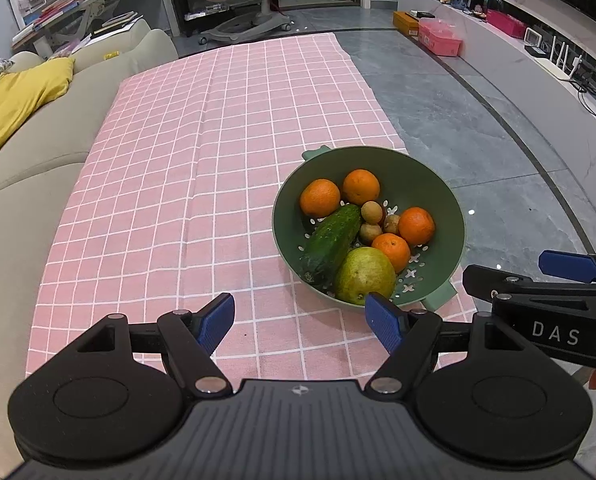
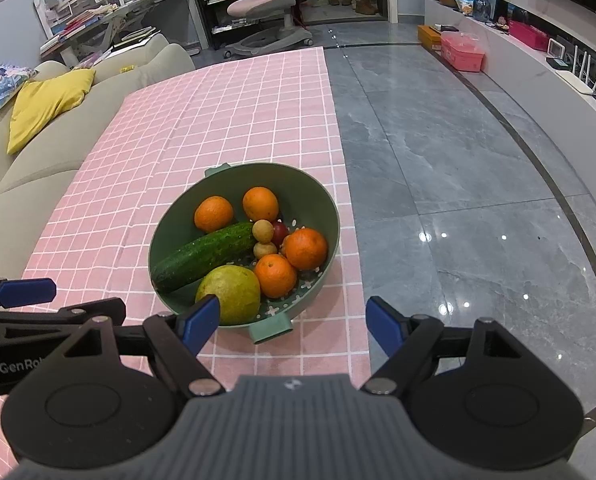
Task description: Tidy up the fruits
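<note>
A green colander [image 1: 426, 176] [image 2: 306, 188] sits on the pink checked cloth [image 1: 202, 152] [image 2: 226, 112] near its right edge. It holds several oranges [image 1: 319, 197] [image 2: 306, 248], a cucumber [image 1: 332, 240] [image 2: 206, 255], a green pear [image 1: 364, 276] [image 2: 234, 292], small brown longans [image 1: 372, 213] [image 2: 263, 230] and a dark red fruit [image 2: 281, 231]. My left gripper [image 1: 300, 320] is open and empty, just short of the colander's near rim. My right gripper [image 2: 292, 324] is open and empty above the colander's near handle [image 2: 270, 330]. It shows at the right in the left wrist view [image 1: 570, 276].
A beige sofa [image 1: 30, 168] [image 2: 38, 152] with a yellow cushion [image 1: 26, 96] [image 2: 46, 100] runs along the cloth's left side. Grey tiled floor [image 1: 478, 128] [image 2: 458, 160] lies to the right. A pink box [image 1: 440, 36] [image 2: 462, 52] and a swivel chair [image 1: 242, 4] [image 2: 266, 12] stand at the far end.
</note>
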Demonstrator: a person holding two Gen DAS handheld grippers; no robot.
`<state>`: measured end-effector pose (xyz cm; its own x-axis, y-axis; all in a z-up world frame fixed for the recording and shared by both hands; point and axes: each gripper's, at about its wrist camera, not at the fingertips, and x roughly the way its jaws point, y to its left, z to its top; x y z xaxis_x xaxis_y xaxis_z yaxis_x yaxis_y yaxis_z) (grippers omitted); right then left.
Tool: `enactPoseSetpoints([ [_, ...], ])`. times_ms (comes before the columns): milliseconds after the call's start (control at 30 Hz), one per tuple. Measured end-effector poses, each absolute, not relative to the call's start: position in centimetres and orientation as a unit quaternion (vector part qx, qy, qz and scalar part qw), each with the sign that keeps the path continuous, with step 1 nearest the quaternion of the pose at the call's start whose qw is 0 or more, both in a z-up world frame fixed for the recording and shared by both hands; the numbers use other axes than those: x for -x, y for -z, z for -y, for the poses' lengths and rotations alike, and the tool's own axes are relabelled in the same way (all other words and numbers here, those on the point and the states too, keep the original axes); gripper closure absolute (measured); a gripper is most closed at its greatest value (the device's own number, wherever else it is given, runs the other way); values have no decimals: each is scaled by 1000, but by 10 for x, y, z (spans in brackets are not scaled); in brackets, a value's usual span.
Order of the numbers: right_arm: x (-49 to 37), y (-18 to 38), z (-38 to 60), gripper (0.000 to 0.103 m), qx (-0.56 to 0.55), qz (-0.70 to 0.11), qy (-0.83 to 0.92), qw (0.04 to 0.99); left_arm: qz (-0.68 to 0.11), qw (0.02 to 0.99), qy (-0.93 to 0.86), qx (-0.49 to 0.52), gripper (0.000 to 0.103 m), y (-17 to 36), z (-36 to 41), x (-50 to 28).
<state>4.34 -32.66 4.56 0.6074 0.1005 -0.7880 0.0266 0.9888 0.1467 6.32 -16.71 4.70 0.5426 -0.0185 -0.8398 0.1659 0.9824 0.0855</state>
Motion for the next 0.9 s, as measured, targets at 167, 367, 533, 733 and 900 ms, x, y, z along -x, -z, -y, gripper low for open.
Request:
enactPoseSetpoints([
  [167,-43,-46,329,26,-74,-442,-21,894,-476,875,53,-79,16,-47,168,-63],
  [367,-43,-47,330,26,-76,-442,-19,894,-476,874,53,-79,16,-48,171,-62],
  [533,-42,-47,331,26,-76,-442,-19,893,-475,875,55,-78,16,-48,172,-62],
  [733,-42,-46,332,26,-76,-443,-18,893,-474,875,58,-77,16,-46,173,-62],
  [900,-41,-46,334,26,-76,-444,-15,893,-466,879,63,-81,16,-46,173,-64],
])
